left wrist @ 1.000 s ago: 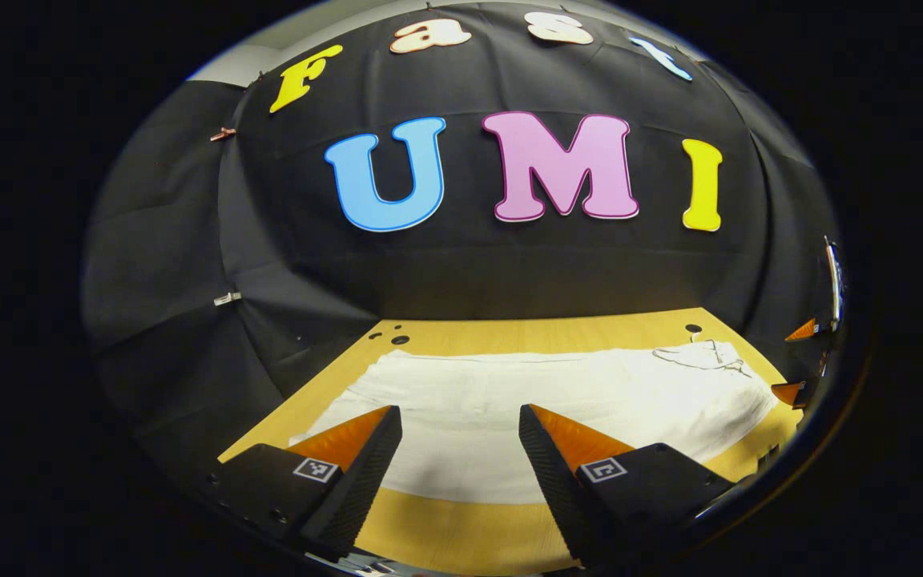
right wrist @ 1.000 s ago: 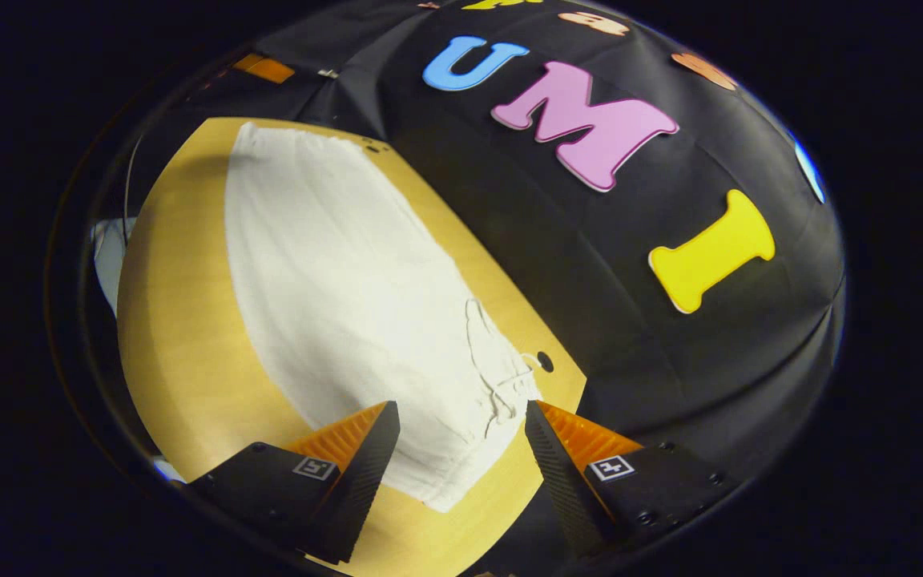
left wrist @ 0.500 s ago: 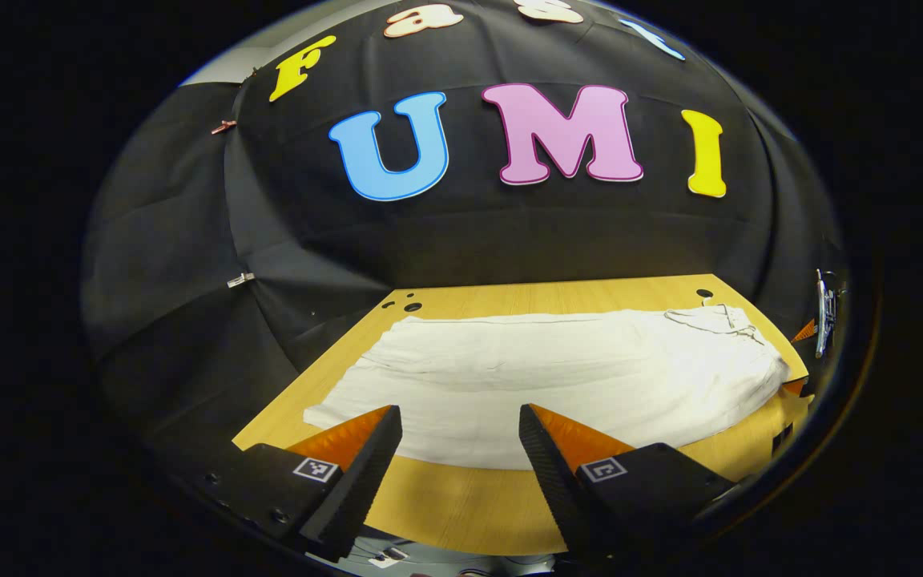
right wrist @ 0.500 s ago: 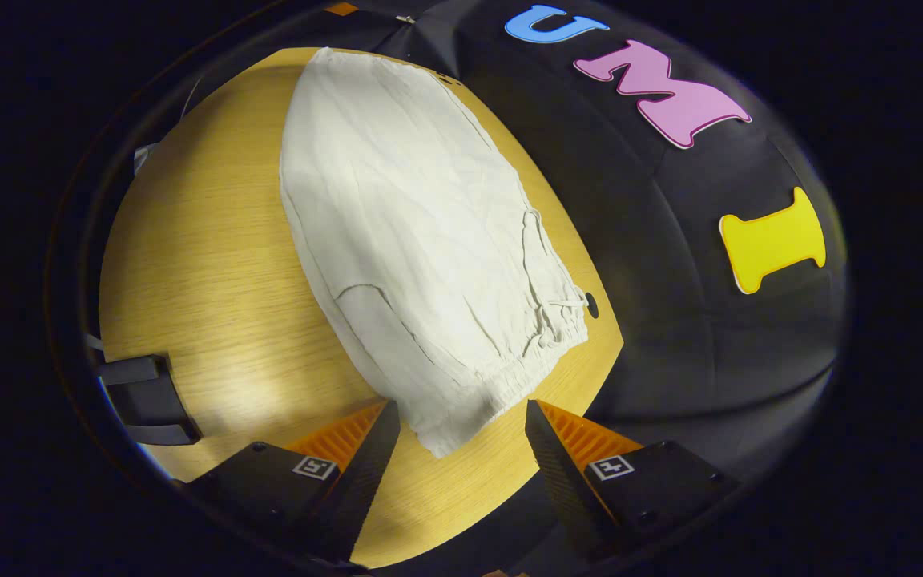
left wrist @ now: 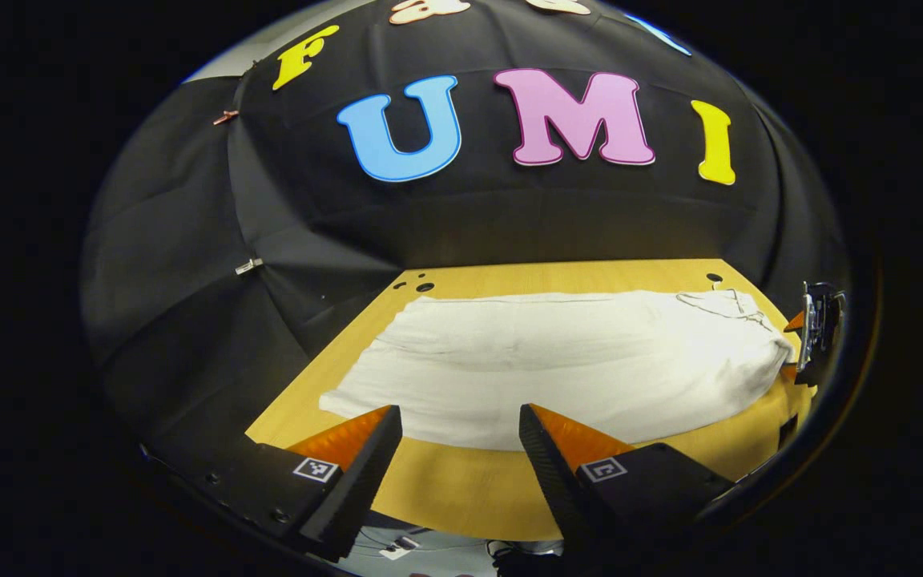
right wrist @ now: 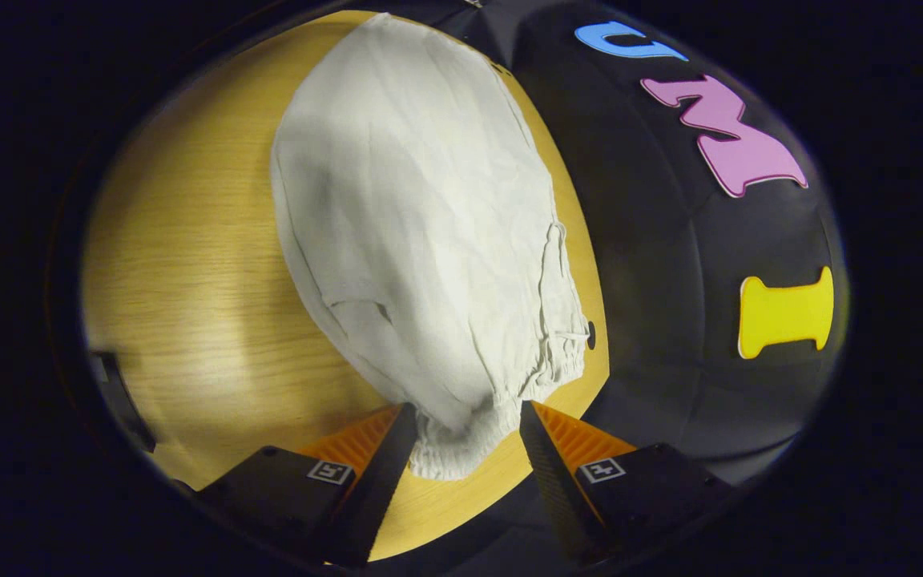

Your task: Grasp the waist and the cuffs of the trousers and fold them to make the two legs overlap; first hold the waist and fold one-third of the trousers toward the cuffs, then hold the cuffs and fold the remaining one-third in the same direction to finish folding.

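White trousers [left wrist: 558, 361] lie flat across the wooden table [left wrist: 461, 497], legs overlapped, cuffs to the left and the drawstring waist [left wrist: 730, 308] to the right. My left gripper [left wrist: 460, 417] hovers open at the table's near edge, short of the trousers' near hem, with nothing between its fingers. In the right gripper view the trousers [right wrist: 413, 208] stretch away, and the elastic waist corner [right wrist: 453, 453] lies between the fingers of my right gripper [right wrist: 465, 413], which stands open around it. The right gripper [left wrist: 814, 328] also appears at the far right of the left gripper view, beside the waist.
Bare table [right wrist: 173, 240] runs along the trousers' near side. Small holes [left wrist: 421, 285] mark the table's far corners, another hole [right wrist: 591, 334] sits by the waist. The black cloth wall [left wrist: 509, 224] stands close behind. A dark shape [right wrist: 118, 397] shows at the table's edge.
My left gripper has drawn back toward the table's near edge. My right gripper has come forward so the waist corner lies between its fingers, which stand slightly closer together.
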The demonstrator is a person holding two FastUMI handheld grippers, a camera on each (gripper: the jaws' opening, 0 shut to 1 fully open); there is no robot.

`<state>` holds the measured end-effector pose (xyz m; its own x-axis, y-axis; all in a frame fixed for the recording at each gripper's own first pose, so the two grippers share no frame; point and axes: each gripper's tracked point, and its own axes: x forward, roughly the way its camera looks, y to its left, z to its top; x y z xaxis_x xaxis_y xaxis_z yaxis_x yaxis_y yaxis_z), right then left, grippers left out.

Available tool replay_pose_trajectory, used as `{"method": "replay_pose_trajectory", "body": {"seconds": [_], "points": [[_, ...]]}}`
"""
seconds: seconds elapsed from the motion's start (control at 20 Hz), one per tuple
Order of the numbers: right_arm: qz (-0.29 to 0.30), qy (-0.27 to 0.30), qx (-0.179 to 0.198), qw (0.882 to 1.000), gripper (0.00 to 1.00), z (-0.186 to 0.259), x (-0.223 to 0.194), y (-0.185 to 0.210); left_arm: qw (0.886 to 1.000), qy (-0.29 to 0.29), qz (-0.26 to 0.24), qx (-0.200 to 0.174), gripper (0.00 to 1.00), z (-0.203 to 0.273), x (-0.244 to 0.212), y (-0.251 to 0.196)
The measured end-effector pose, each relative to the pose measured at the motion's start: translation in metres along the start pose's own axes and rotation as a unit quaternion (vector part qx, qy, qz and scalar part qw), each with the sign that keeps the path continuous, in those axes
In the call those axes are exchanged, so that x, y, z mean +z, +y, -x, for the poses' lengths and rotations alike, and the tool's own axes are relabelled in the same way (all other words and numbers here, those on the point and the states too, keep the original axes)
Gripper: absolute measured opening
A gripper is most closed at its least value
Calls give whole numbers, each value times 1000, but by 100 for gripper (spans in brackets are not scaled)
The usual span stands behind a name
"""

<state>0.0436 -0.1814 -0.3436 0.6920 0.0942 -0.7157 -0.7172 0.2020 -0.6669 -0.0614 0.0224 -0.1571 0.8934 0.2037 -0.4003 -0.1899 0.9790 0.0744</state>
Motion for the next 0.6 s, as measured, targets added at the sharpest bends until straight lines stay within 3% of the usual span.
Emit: {"method": "replay_pose_trajectory", "body": {"seconds": [0.05, 0.1, 0.15, 0.25, 0.4, 0.45, 0.5, 0.6], "points": [[6, 9, 7, 1000, 82, -5, -1, 1, 1000, 7, -9, -1, 94, -4, -5, 7], [7, 19, 15, 1000, 67, -7, -2, 3, 1000, 13, -19, -3, 95, -9, -13, 14], [4, 28, 27, 999, 67, -6, -3, 9, 999, 19, -34, -5, 97, -11, -18, 23], [8, 45, 40, 998, 43, -8, -3, 13, 997, 30, -68, -9, 97, -19, -30, 42], [18, 58, 46, 997, 24, -12, -5, 12, 993, 56, -99, -20, 97, -33, -50, 66], [18, 64, 55, 996, 24, -13, -5, 14, 992, 63, -110, -24, 97, -39, -56, 73], [19, 69, 63, 996, 16, -14, -4, 13, 989, 71, -125, -27, 97, -45, -62, 81], [17, 81, 78, 993, 16, -13, -4, 15, 982, 83, -165, -29, 97, -61, -72, 96]]}}
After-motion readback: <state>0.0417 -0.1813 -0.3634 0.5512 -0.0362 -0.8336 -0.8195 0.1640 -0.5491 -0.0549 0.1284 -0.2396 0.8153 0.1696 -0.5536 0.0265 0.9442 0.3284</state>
